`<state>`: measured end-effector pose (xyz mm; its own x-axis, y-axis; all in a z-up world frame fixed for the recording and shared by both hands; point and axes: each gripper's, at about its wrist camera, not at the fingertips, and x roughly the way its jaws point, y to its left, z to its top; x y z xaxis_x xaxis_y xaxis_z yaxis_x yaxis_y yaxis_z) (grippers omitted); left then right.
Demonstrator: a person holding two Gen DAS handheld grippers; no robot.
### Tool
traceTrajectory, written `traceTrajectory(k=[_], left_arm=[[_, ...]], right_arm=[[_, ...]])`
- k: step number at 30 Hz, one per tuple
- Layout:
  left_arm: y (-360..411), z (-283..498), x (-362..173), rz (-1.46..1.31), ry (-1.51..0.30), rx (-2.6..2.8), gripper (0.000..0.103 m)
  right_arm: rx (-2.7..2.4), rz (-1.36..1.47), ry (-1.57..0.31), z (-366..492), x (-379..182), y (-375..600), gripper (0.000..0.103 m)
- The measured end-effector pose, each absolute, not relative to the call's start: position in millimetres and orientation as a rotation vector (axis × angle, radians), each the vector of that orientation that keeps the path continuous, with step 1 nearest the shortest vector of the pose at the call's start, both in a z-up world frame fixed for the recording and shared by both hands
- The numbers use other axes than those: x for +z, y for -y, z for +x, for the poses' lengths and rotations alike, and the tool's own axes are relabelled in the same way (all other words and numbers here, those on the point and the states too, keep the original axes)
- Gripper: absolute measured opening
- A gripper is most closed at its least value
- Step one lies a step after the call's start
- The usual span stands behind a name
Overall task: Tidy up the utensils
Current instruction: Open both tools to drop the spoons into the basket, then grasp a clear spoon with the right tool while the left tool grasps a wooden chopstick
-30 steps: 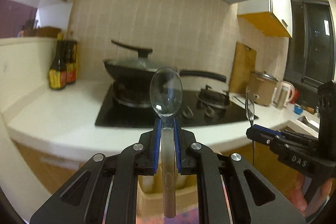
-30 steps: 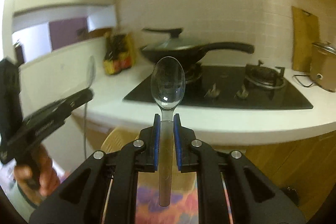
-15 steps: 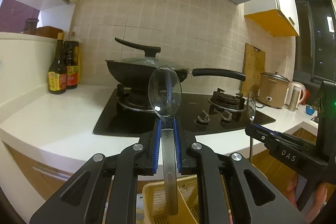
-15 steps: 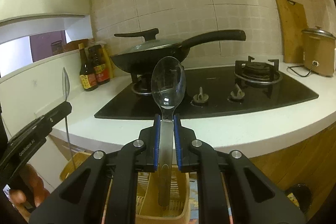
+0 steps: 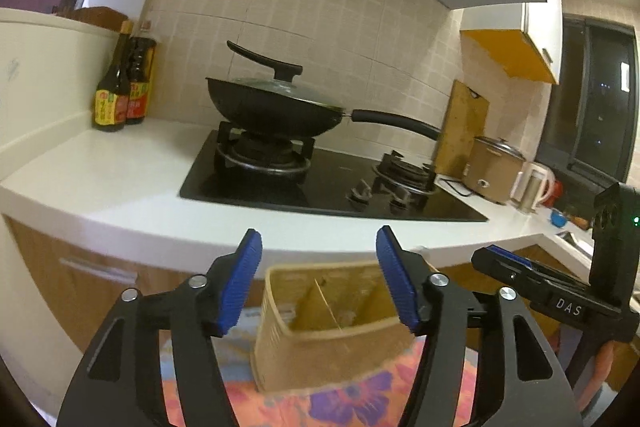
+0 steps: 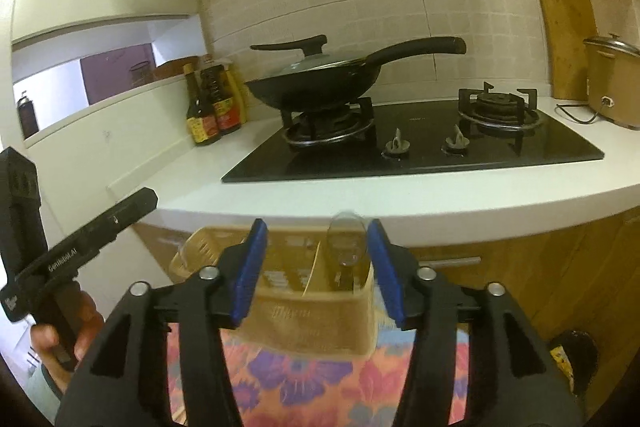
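Above the tan caddy [image 5: 320,343], left gripper [image 5: 318,279] and right gripper [image 6: 314,267] both tilt slightly downward, jaws opening, nothing pinched. One spoon [image 6: 346,241] stands bowl-up in the caddy's right compartment, blurred; other compartments' contents unclear. Caddy sits on floral cloth [image 6: 304,387] below the counter [image 5: 120,187].

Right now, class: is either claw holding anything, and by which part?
Nothing is held. Both the left claw and right claw are opening; a spoon stands free in the basket.
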<state>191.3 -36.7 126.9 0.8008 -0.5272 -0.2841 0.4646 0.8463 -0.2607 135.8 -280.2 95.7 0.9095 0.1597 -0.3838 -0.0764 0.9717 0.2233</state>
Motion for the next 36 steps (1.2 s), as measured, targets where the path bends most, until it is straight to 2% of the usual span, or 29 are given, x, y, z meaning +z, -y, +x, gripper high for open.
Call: traceTrajectory(k=[9, 16, 19, 21, 26, 28, 36], left_arm=[[10, 121, 129, -0.155, -0.462, -0.571, 0.061], [-7, 81, 92, -0.067, -0.637, -0.547, 0.061], [-11, 77, 61, -0.008, -0.753, -0.522, 0.06], [-13, 78, 43, 0.023, -0.819, -0.508, 0.059], [-17, 89, -11, 0.1, -1.035, -0.496, 0.046], [-16, 91, -23, 0.136, -1.071, -0.484, 0.041], [-9, 81, -32, 0.231, -1.063, -0.467, 0.041]], right_arm=[[0.099, 0.144, -0.53, 63, 96, 257, 0.049], [0.151, 0.203, -0.812, 39, 46, 246, 0.048], [0.184, 0.234, -0.951, 39, 14, 240, 0.036], [0.199, 0.247, -1.018, 41, -3, 235, 0.035], [0.168, 0.3, -1.143, 50, -38, 235, 0.025], [0.165, 0.302, -1.159, 53, -45, 234, 0.025], [0.115, 0.104, -1.191, 57, -56, 203, 0.018]])
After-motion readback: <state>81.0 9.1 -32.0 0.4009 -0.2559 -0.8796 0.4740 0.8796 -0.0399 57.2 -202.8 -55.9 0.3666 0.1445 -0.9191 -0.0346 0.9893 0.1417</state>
